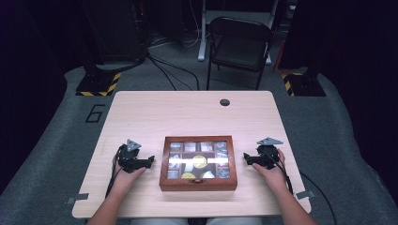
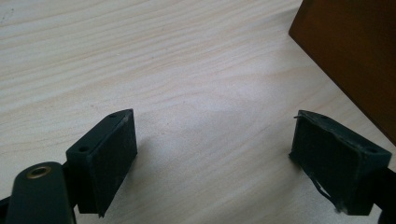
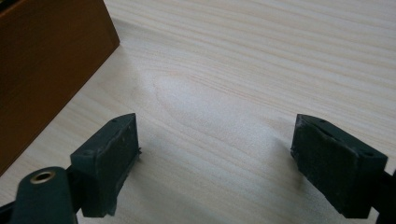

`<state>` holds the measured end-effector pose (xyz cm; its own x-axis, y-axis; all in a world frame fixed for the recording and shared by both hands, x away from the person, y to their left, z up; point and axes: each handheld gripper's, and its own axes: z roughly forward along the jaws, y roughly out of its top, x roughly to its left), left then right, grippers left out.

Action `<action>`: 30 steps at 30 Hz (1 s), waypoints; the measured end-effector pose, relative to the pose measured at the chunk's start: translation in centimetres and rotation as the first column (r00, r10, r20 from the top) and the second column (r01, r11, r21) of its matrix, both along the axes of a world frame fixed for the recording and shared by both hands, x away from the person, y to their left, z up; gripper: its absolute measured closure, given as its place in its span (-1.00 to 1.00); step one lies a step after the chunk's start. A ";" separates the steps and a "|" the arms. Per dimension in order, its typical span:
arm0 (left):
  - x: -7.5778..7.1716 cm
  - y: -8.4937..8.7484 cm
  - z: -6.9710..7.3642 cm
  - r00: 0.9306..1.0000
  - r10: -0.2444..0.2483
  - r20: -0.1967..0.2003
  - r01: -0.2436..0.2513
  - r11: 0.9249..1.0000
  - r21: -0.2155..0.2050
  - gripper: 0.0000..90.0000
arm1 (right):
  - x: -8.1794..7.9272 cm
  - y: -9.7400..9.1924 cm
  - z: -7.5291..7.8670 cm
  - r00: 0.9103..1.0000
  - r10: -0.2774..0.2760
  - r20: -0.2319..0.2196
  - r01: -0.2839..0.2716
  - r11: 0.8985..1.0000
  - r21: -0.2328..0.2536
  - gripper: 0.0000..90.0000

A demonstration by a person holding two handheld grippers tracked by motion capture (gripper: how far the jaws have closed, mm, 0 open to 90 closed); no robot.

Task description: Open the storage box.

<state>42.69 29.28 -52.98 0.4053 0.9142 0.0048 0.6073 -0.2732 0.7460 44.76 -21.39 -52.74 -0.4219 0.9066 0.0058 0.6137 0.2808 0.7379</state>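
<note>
A brown wooden box [image 1: 197,162] with a glass lid lies at the near middle of the light wood table [image 1: 187,112]; several small packets show under the glass in compartments. My left gripper [image 1: 151,161] rests on the table just left of the box, open and empty. In the left gripper view its gripper [image 2: 212,154] has bare wood between the jaws, with the box wall [image 2: 355,51] at the upper right. My right gripper [image 1: 245,157] sits just right of the box, also open and empty. In the right gripper view that gripper [image 3: 215,156] has the box side [image 3: 46,70] at its left.
A dark round hole [image 1: 225,102] marks the table's far side. Behind the table stands a black folding chair [image 1: 238,44], with cables on the grey floor. Bits of tape [image 1: 77,198] stick to the table's near corners.
</note>
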 end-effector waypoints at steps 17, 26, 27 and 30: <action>0.1 0.0 0.0 1.000 0.003 0.001 -0.003 1.000 -0.004 -0.68 | -0.1 0.1 0.0 1.000 -0.016 0.006 0.016 1.000 -0.003 -0.69; 0.1 0.1 0.0 1.000 0.026 -0.003 -0.026 1.000 -0.007 -0.68 | -0.1 0.1 0.0 1.000 -0.019 0.003 0.019 1.000 0.000 -0.69; 0.1 0.1 0.0 1.000 0.026 -0.003 -0.026 1.000 -0.007 -0.68 | -0.1 0.1 0.0 1.000 -0.019 0.003 0.019 1.000 0.000 -0.69; 0.1 0.1 0.0 0.999 0.034 -0.005 -0.034 0.999 -0.007 -0.68 | -0.1 0.1 0.0 1.000 -0.019 0.003 0.019 1.000 0.000 -0.69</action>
<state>42.83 29.41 -52.95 0.3740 0.9274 -0.0033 0.6201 -0.2474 0.7445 44.67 -21.32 -52.77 -0.4044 0.9146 0.0042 0.6166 0.2693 0.7398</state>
